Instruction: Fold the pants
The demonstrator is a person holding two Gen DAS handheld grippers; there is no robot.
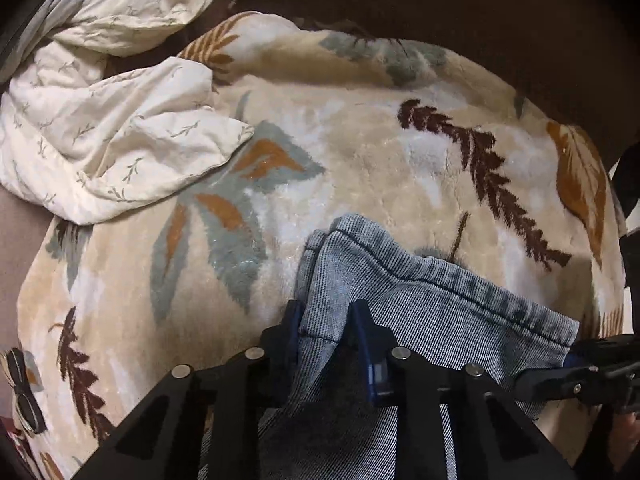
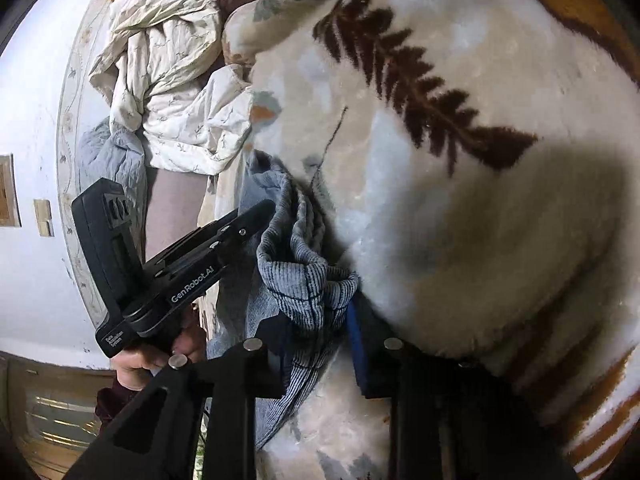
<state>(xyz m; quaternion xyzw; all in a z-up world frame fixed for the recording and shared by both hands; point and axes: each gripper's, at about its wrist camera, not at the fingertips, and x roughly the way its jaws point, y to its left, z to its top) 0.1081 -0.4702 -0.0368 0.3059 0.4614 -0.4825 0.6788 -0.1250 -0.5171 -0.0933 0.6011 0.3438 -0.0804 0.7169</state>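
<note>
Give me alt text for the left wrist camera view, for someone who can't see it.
The left gripper pinches the hem of faded blue denim pants between its blue-padded black fingers, above a plush cream blanket with brown, orange and grey leaf prints. A crumpled white sheet with small sprig prints lies at upper left, and the right gripper grips the hem's far corner.

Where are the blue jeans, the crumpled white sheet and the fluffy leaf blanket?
Blue denim jeans [image 1: 420,300], left wrist view, hem area.
Crumpled white leaf-print sheet [image 1: 120,140], left wrist view, middle fold.
Fluffy cream leaf-pattern blanket [image 1: 360,152], left wrist view, bare middle.
</note>
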